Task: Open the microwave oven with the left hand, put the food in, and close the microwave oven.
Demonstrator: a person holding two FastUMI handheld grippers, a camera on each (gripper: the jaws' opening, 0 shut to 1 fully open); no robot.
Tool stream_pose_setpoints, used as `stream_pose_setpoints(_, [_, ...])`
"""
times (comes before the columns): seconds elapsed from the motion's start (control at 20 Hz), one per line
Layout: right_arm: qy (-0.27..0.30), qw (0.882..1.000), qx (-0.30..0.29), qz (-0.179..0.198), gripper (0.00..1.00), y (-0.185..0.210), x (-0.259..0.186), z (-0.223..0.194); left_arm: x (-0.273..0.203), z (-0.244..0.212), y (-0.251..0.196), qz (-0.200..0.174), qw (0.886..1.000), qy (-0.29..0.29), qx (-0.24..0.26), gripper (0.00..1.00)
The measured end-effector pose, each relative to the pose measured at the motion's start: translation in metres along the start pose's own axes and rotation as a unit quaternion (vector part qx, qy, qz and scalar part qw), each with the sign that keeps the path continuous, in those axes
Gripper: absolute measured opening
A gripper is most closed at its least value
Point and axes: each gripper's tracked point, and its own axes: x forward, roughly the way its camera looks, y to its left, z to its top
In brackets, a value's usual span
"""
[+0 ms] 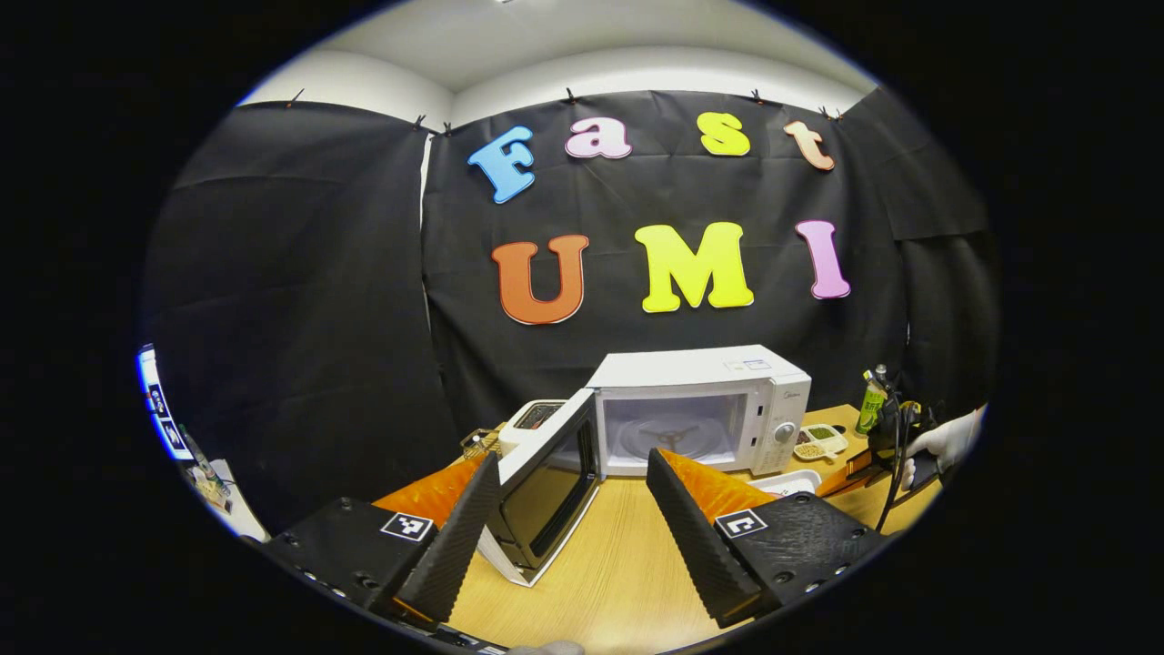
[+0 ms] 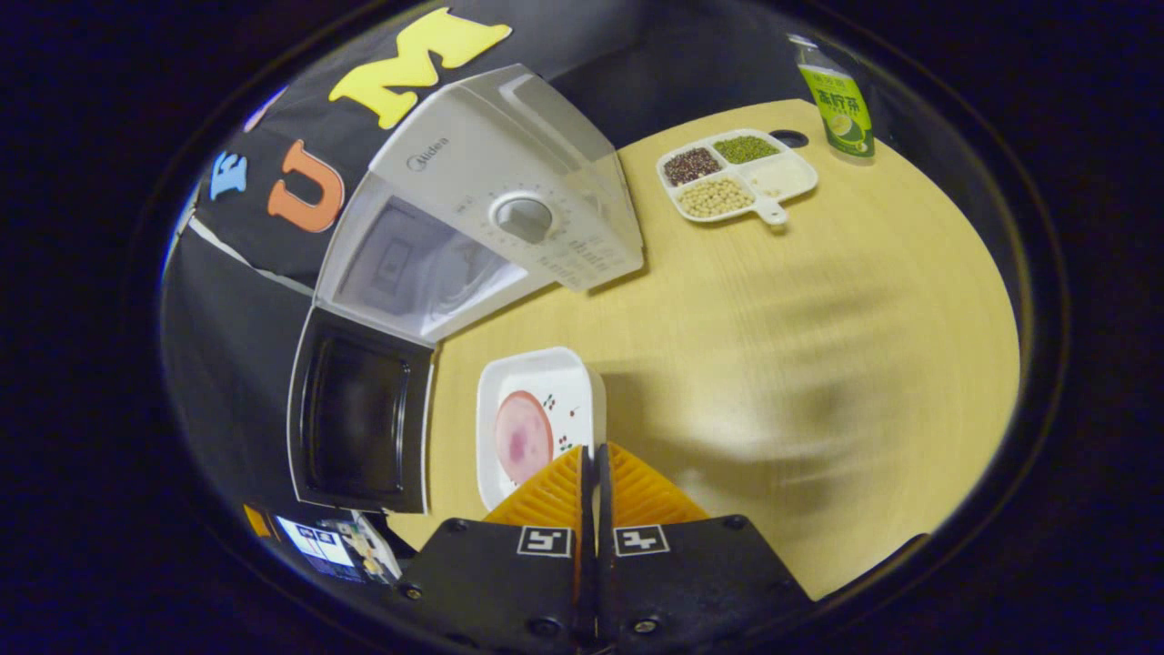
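The white microwave [image 1: 700, 409] stands at the back of the wooden table with its door [image 1: 546, 482] swung wide open to the left, so the bare turntable shows. My left gripper [image 1: 573, 459] hangs open in front of the door, holding nothing. In the right gripper view, my right gripper [image 2: 593, 450] is shut on the near rim of a white dish [image 2: 536, 400] that carries a pink slice of food [image 2: 523, 437]. The dish hovers before the open door [image 2: 359, 423] and the microwave [image 2: 482, 209]. A gloved hand [image 1: 946, 441] holds that gripper [image 1: 896, 446] at the right.
A divided tray of beans [image 2: 737, 177] and a green drink carton [image 2: 841, 100] sit to the right of the microwave. A small white appliance [image 1: 532, 420] stands behind the open door. The table [image 2: 818, 364] stretches bare to the right of the dish.
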Motion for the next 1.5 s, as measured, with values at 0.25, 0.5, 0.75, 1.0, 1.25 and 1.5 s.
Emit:
stream_pose_setpoints(0.25, [-0.090, 0.993, 0.061, 0.050, 0.00, 0.066, 0.024, 0.014, 0.013, -0.007, 0.001, -0.017, 1.000, 0.022, 0.010, 0.96])
stream_pose_setpoints(0.5, [-0.163, 0.969, 0.160, 0.088, 0.04, 0.120, 0.067, 0.028, 0.035, -0.009, 0.003, -0.040, 0.999, 0.025, 0.012, 0.96])
stream_pose_setpoints(0.75, [-0.230, 0.943, 0.229, 0.076, 0.04, 0.130, 0.104, 0.052, 0.049, -0.013, 0.014, -0.040, 0.999, 0.018, 0.009, 0.96])
stream_pose_setpoints(1.0, [-0.263, 0.912, 0.301, 0.090, 0.04, 0.148, 0.147, 0.081, 0.054, -0.032, 0.030, -0.035, 0.999, 0.029, 0.019, 0.96])
stream_pose_setpoints(1.25, [-0.286, 0.905, 0.302, 0.093, 0.04, 0.164, 0.180, 0.107, 0.060, -0.037, 0.042, -0.020, 0.999, 0.033, 0.015, 0.96])
stream_pose_setpoints(1.5, [-0.310, 0.895, 0.310, 0.087, 0.04, 0.167, 0.203, 0.130, 0.065, -0.036, 0.056, -0.007, 0.999, 0.027, 0.019, 0.96])
